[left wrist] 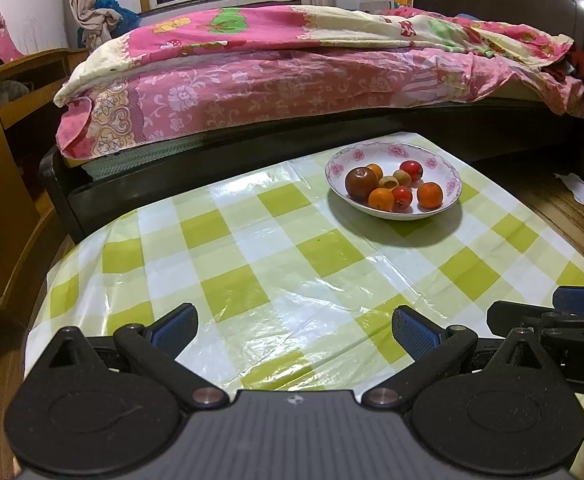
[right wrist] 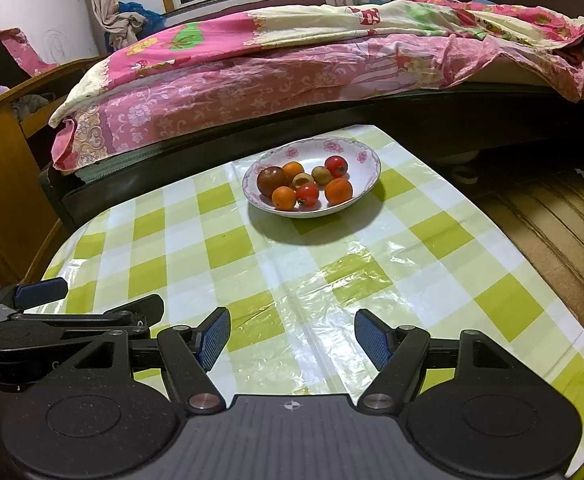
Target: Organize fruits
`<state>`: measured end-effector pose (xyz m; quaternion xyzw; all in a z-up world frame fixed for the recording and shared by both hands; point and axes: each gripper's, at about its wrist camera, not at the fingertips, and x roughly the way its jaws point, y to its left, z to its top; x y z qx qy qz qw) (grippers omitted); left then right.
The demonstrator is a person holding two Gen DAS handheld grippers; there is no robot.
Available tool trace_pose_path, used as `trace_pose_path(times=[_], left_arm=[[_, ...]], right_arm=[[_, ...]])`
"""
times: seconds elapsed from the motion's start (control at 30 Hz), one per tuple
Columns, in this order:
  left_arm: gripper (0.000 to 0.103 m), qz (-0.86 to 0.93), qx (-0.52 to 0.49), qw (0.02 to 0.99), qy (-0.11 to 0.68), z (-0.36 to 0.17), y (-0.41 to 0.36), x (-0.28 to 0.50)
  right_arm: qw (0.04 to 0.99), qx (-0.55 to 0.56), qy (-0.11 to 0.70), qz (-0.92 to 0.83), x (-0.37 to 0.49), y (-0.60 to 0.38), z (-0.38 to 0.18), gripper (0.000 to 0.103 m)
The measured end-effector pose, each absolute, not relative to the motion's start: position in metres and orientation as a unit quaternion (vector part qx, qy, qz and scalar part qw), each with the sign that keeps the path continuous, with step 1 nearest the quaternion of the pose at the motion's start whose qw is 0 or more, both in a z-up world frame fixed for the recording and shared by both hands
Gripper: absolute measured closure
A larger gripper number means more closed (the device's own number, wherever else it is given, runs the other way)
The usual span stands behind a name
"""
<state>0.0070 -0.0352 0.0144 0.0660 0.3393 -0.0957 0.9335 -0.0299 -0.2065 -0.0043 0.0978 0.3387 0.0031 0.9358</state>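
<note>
left gripper [left wrist: 294, 330] spread wide, holding nothing, ribbed blue pads [left wrist: 174, 330]; right gripper [right wrist: 292, 338] likewise parted and bare. beneath, glossy crinkled green-check tablecloth [right wrist: 332, 272]. farther on, shallow round floral-rimmed bowl [left wrist: 450, 176] with eight fruits: dark apple [left wrist: 361, 183], three oranges, two red, two brownish. slippers [right wrist: 464, 170] only in right view.

Surface [left wrist: 252, 248] covered by a glossy green-and-white checked cloth [right wrist: 228, 248]. Toward the far edge, a flowered white bowl [left wrist: 450, 170] of fruit [left wrist: 384, 188], resting directly on the cloth.
</note>
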Motion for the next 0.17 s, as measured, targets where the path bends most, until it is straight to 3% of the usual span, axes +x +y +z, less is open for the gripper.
trace_pose_path(times=[0.17], left_arm=[[0.000,-0.095,0.068,0.934,0.338,0.0149,-0.0357,0.0060]], right_arm=[[0.936,0.098,0.338,0.002,-0.0300,-0.2059,-0.0042,0.037]])
